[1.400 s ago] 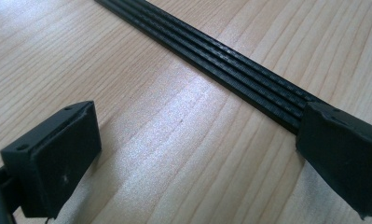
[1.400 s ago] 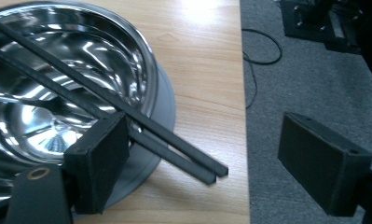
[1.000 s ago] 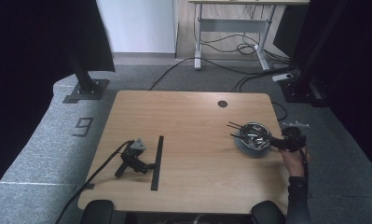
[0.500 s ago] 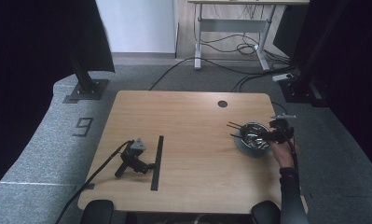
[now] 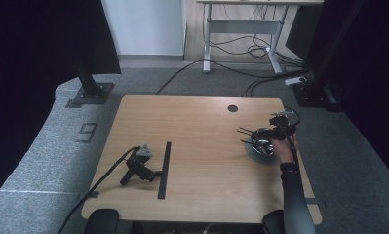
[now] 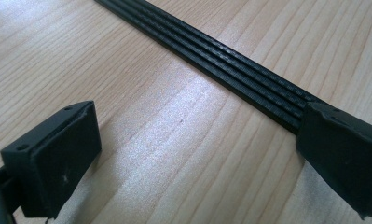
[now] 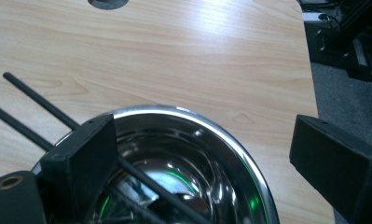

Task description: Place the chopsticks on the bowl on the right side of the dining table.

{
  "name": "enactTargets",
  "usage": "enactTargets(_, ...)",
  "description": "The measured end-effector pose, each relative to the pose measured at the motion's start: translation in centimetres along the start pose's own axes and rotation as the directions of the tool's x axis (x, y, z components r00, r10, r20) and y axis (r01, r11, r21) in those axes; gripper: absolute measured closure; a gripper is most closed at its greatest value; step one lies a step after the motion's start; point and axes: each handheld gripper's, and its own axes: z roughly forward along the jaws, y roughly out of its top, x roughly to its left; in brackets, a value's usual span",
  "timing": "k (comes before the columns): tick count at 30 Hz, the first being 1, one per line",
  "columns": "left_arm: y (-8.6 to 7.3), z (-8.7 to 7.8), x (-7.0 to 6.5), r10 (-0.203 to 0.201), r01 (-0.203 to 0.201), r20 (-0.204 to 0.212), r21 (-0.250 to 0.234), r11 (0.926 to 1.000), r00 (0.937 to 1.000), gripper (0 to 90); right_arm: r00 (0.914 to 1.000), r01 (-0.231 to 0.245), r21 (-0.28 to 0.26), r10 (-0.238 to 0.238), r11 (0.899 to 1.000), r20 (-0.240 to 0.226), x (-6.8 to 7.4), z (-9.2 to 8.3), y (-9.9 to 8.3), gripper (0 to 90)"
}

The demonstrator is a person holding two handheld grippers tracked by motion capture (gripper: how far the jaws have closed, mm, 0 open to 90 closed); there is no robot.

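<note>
Steel bowl [image 5: 263, 146] near the table's [image 5: 197, 122] right edge, two black sticks [image 7: 39, 105] resting in it; right gripper [image 5: 278, 127] over the bowl, jaws just opening, nothing clamped; left gripper [image 5: 142, 163] lying well left of the bowl, jaws apart beside a black strip [image 5: 164, 168].

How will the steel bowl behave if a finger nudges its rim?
The steel bowl looks thin-walled and polished, so probably light and apt to slide on the smooth wooden table. Its rounded shape suggests it may rock or tip. The black chopsticks leaning out of it would likely shift or roll.
</note>
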Motion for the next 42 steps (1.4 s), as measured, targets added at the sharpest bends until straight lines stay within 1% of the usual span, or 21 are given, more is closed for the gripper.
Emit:
enactTargets(3,0.0,0.0,0.0,0.001,-0.001,0.0,0.0,1.0,1.0,0.0,1.0,-0.004,0.008,0.004,1.0,0.004,0.0,0.3,0.0,7.3)
enactTargets(4,0.0,0.0,0.0,0.001,-0.001,0.0,0.0,1.0,1.0,0.0,0.9999,0.0,0.025,0.0,1.0,0.016,-0.1,0.7,-0.2,7.1)
enactTargets(5,0.0,0.0,0.0,0.001,-0.001,0.0,0.0,1.0,1.0,0.0,0.9999,0.0,0.025,0.0,1.0,0.016,-0.1,0.7,-0.2,7.1)
enactTargets(6,0.0,0.0,0.0,0.001,-0.001,0.0,0.0,1.0,1.0,0.0,0.9994,-0.005,0.029,0.004,1.0,0.033,-0.3,0.9,-0.3,7.2)
enactTargets(7,0.0,0.0,0.0,0.001,-0.001,0.0,0.0,1.0,1.0,0.0,0.9992,-0.006,0.032,0.005,0.999,0.039,-0.4,1.0,-0.3,7.2)
enactTargets(11,0.0,0.0,0.0,0.0,0.0,0.0,0.0,1.0,1.0,0.0,0.9994,-0.006,0.041,0.005,0.999,0.034,-0.5,1.1,-0.4,7.4)
enactTargets(15,0.0,0.0,0.0,0.001,-0.001,0.0,0.0,1.0,1.0,0.0,0.9996,0.005,0.052,-0.006,0.999,0.027,-0.4,1.0,-0.5,7.4)
enactTargets(21,0.0,0.0,0.0,0.0,0.0,0.0,0.0,1.0,1.0,0.0,0.9993,0.035,0.054,-0.035,0.998,0.01,0.0,0.6,-0.6,6.6)
enactTargets(22,0.0,0.0,0.0,0.001,-0.001,0.0,0.0,1.0,1.0,0.0,0.9992,0.038,0.044,-0.039,0.998,0.012,0.0,0.2,-0.5,6.3)
enactTargets(23,0.0,0.0,0.0,0.0,0.0,0.0,0.0,1.0,1.0,0.0,0.9992,0.038,0.044,-0.039,0.998,0.012,0.0,0.2,-0.5,6.3)
enactTargets(24,0.0,0.0,0.0,0.0,0.0,0.0,0.0,1.0,1.0,0.0,0.9994,0.034,0.023,-0.034,0.999,0.007,0.0,-0.7,-0.3,6.3)
enactTargets(25,0.0,0.0,0.0,0.0,0.0,0.0,0.0,1.0,1.0,0.0,0.9994,0.034,0.023,-0.034,0.999,0.007,0.0,-0.7,-0.3,6.3)
enactTargets(27,0.0,0.0,0.0,0.0,0.0,0.0,0.0,1.0,1.0,0.0,0.9994,0.035,0.0,-0.035,0.999,-0.006,-0.1,-1.8,-0.4,6.3)
enactTargets(28,0.0,0.0,0.0,0.0,0.0,0.0,0.0,1.0,1.0,0.0,0.9994,0.029,-0.02,-0.029,0.999,-0.018,-0.1,-2.4,-0.6,6.3)
enactTargets(29,0.0,0.0,0.0,0.0,0.0,0.001,0.0,1.0,1.0,0.0,0.9994,0.017,-0.032,-0.018,0.999,-0.03,-0.2,-3.1,-0.8,6.4)
enactTargets(30,0.0,0.0,0.0,-0.002,0.002,0.0,-0.001,1.0,1.0,0.0,0.9992,0.015,-0.037,-0.016,0.999,-0.038,-0.3,-3.6,-1.1,6.4)
enactTargets(33,0.0,0.0,0.0,-0.001,0.001,0.0,-0.001,1.0,1.0,0.0,0.9993,0.004,-0.042,-0.005,0.999,-0.037,-0.4,-4.9,-2.4,8.1)
enactTargets(34,0.0,0.0,0.0,-0.001,0.001,0.0,-0.001,1.0,1.0,0.0,0.9994,-0.006,-0.043,0.004,0.999,-0.035,-0.6,-5.4,-3.3,10.0)
enactTargets(35,0.0,0.0,0.0,-0.001,0.001,0.0,-0.001,1.0,1.0,0.0,0.9994,-0.006,-0.043,0.004,0.999,-0.035,-0.6,-5.4,-3.3,10.0)
enactTargets(38,0.0,0.0,0.0,-0.001,0.001,0.0,-0.001,1.0,1.0,0.0,0.9995,-0.018,-0.04,0.017,0.999,-0.025,-0.9,-5.7,-4.4,12.5)
enactTargets(42,0.0,0.0,0.0,-0.001,0.001,0.0,-0.001,1.0,1.0,0.0,0.9989,-0.032,-0.033,0.031,0.999,-0.034,-1.0,-5.9,-5.3,12.9)
